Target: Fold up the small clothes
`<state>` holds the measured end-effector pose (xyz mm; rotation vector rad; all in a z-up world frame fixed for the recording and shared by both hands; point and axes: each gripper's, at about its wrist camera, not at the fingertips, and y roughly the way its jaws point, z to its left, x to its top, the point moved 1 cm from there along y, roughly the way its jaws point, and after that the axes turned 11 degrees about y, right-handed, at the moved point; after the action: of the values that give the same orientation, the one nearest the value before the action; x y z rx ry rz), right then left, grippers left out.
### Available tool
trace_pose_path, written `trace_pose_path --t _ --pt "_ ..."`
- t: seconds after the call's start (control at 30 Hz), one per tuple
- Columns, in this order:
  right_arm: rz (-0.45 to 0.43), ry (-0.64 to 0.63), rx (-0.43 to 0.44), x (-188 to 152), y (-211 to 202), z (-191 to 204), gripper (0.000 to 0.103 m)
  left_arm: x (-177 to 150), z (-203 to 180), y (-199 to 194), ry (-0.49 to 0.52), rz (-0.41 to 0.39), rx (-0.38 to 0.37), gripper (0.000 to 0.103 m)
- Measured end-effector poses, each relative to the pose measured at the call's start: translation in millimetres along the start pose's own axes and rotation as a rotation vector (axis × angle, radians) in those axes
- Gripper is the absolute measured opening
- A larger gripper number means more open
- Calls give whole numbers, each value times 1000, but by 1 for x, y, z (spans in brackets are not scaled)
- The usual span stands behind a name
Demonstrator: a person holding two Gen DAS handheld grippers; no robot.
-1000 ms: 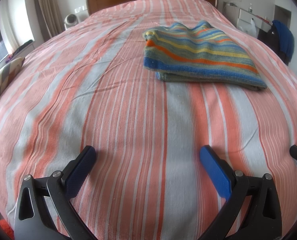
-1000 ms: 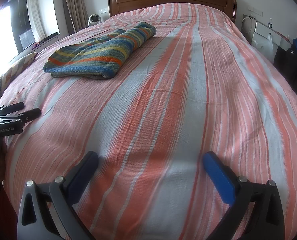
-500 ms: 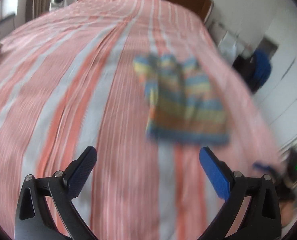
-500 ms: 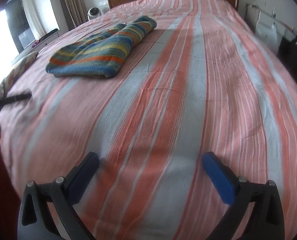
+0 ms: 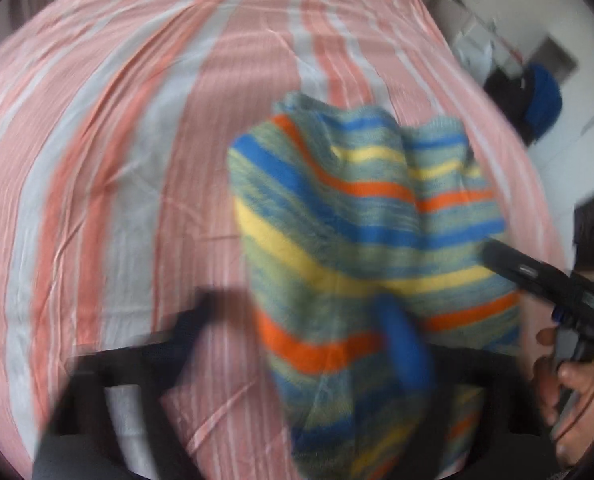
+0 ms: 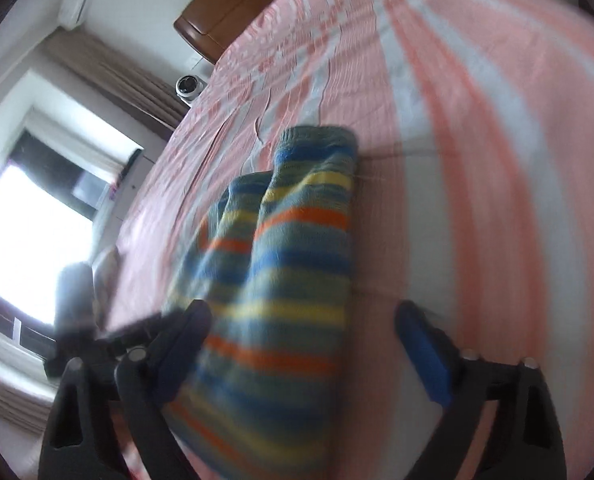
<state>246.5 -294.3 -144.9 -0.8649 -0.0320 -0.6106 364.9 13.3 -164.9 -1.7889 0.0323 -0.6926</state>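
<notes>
Garment: while both views are blurred, the striped knit garment (image 5: 361, 240) lies folded on the bed (image 5: 117, 160), near both grippers.
Left gripper (image 5: 297, 328): fingers apart around the garment's near edge, probably ready to pinch; real hold cannot be told.
Right gripper (image 6: 305, 340): jaws wide, garment between them, nothing clamped.
Left view only: the person's hand (image 5: 569, 384).
Right view only: window (image 6: 29, 240), headboard (image 6: 233, 4).

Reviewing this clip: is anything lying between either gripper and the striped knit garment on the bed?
Nothing visible does. The striped knit garment already reaches between the open fingers of the left gripper, and in the right wrist view it also lies between the open fingers of the right gripper. Around it is only the striped bedspread. Both views are motion-blurred.
</notes>
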Motion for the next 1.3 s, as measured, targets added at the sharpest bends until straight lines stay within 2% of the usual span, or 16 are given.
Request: trace_pose_path --t 0.03,0.07,0.2,0.27,0.6,0.67,0.73,0.77,0.8,0.83,0.9,0.93,1.0,1.1,1.23,1.3 --pt "4 -19 -41 -2 10 5 38 1 -7 2 18 7 -1 27" --pt "-1 -65 -122 -6 19 12 30 2 -13 2 32 1 47 21" --pt "-168 -561 -536 -54 36 78 25 -4 -29 -16 72 -68 143 16" --pt "-236 -709 -604 -77 38 97 24 -11 -25 -33 56 -111 130 15" --pt "-418 -648 -370 -97 -42 163 23 -15 -12 -148 21 -290 127 14" --pt "-400 -592 -304 -90 -46 174 23 -16 -6 -160 6 -286 109 16" --pt "-374 -540 -267 -80 -42 177 24 -20 5 -141 -19 -186 104 31" --pt "-330 -511 -269 -76 -34 172 25 -23 7 -129 -31 -144 121 47" --pt "-288 -496 -285 -74 -27 166 37 -33 14 -112 -41 -88 162 51" --pt "-237 -471 -338 -73 -15 152 62 -46 19 -103 -45 -64 200 51" --pt "-206 -440 -402 -76 -13 124 83 -69 24 -107 -54 -85 234 55" --pt "-207 -436 -407 -81 -19 114 83 -82 23 -115 -61 -113 250 59" --pt "-225 -452 -429 -94 -38 98 83 -101 15 -133 -57 -170 298 81" --pt "-239 -493 -449 -119 -65 90 88 -120 -15 -166 5 -275 417 97" --pt "-299 -518 -433 -146 -109 91 101 -136 -70 -203 81 -358 528 102" --pt "-354 -527 -411 -167 -141 101 102 -141 -92 -216 72 -351 490 103"
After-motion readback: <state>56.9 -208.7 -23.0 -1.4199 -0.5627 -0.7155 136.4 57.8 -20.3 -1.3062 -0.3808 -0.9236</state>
